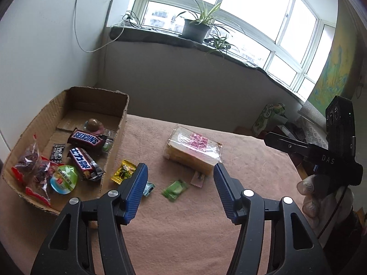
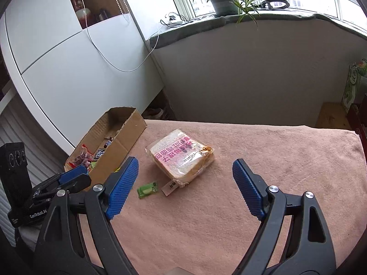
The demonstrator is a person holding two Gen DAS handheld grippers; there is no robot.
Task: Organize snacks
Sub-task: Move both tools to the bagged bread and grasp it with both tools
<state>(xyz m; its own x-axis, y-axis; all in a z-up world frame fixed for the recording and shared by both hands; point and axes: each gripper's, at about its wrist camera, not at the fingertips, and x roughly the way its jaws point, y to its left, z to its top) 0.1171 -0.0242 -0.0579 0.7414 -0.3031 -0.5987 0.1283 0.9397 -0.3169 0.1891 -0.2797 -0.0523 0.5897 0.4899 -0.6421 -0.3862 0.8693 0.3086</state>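
Blue fingers [image 1: 138, 192] of the left gripper [image 1: 180, 191] stand partly open with nothing between them, low over the pink cloth on the table [image 1: 183, 240]. At the far left sits the cardboard box [image 1: 114, 137], already holding several snacks. Beside its near corner lies a yellow candy [image 1: 123, 171]. Just ahead of the left fingers lies a small green candy [image 1: 175, 190], with its long side slanting. Next comes the bagged bread [image 2: 181, 158], farther off, with its long side running near to far. The right gripper [image 2: 185, 183] is wide open and empty, and the bread sits ahead between its fingers. The left gripper looks nearer to the green candy.
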